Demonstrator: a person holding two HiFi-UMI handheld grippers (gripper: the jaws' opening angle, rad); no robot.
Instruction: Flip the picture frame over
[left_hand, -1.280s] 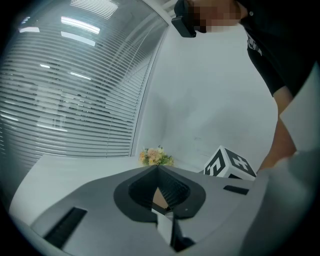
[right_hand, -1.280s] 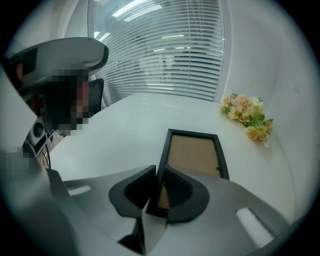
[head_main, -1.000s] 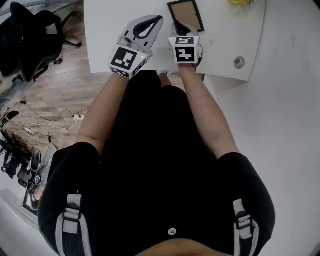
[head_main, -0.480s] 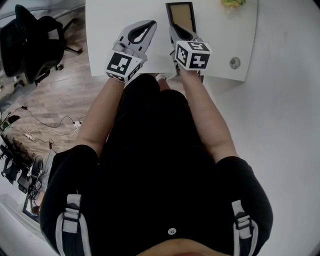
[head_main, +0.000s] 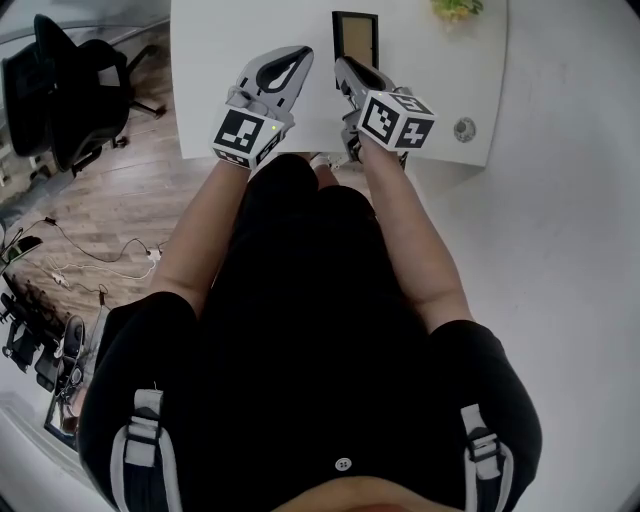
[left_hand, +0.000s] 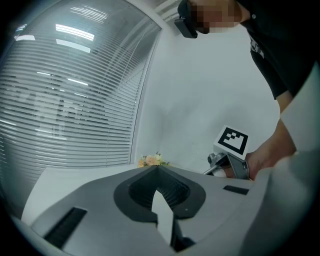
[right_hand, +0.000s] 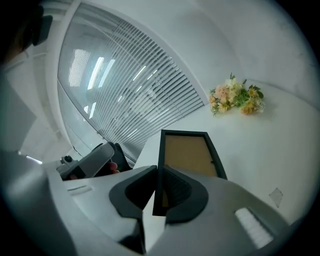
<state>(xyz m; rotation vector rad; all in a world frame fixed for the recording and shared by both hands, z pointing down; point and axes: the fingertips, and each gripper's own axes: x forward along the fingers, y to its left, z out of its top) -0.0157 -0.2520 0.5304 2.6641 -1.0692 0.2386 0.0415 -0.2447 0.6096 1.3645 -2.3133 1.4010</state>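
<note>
Right tongs (head_main: 340, 66) clenched on near edge of picture frame (head_main: 357, 40), far-centre of counter (head_main: 225, 45); edge grip likely gives pivot for flip. Left tongs (head_main: 298, 54) clenched empty, hovering just left, clear of the frame.

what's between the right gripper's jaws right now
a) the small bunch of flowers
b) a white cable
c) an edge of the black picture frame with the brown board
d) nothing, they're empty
c: in the right gripper view the right gripper has its jaws closed on a side rail of the black picture frame with the brown board, while the small bunch of flowers lies apart on the white table.
</note>
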